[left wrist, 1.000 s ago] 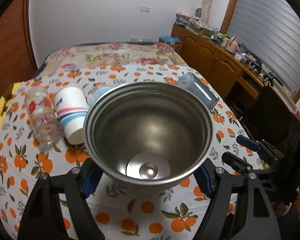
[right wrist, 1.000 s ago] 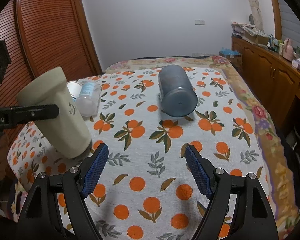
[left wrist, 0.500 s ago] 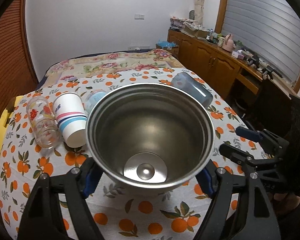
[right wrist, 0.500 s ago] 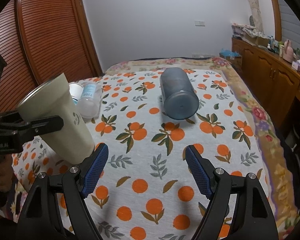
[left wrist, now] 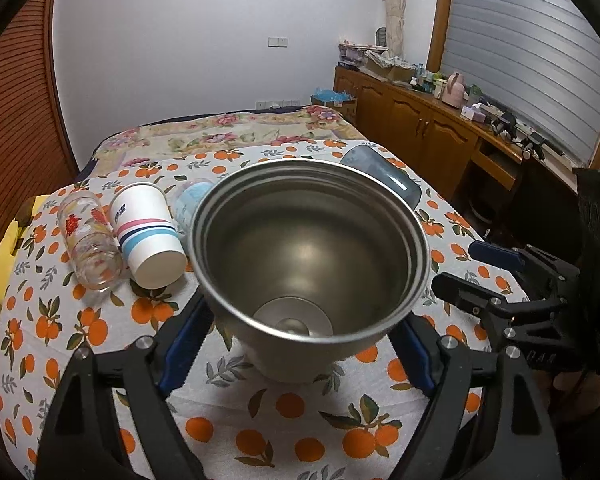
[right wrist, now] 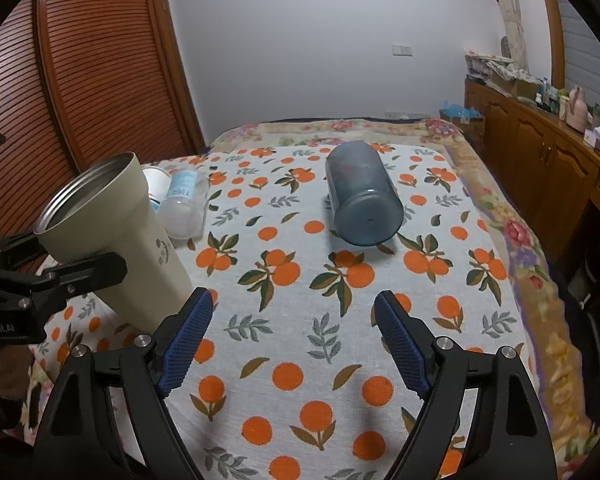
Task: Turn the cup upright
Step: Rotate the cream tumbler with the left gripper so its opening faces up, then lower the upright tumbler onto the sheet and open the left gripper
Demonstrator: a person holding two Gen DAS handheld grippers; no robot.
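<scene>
My left gripper (left wrist: 300, 344) is shut on a cream steel tumbler (left wrist: 308, 256), its open mouth facing the camera. In the right wrist view the tumbler (right wrist: 116, 236) stands tilted, mouth up and leaning left, its base near the orange-print tablecloth (right wrist: 300, 320), with a left finger (right wrist: 80, 274) across its side. My right gripper (right wrist: 294, 338) is open and empty over the cloth, also seen at the right of the left wrist view (left wrist: 500, 280).
A blue plastic cup (right wrist: 360, 200) lies on its side ahead of the right gripper. A striped paper cup (left wrist: 148, 232), a printed glass (left wrist: 86, 244) and a clear bottle (right wrist: 182, 204) lie at the left. A wooden sideboard (right wrist: 540, 148) runs along the right.
The left gripper has tipped the tumbler from leaning mouth-away toward upright and raised its view. The right gripper has stayed nearly still and open.
</scene>
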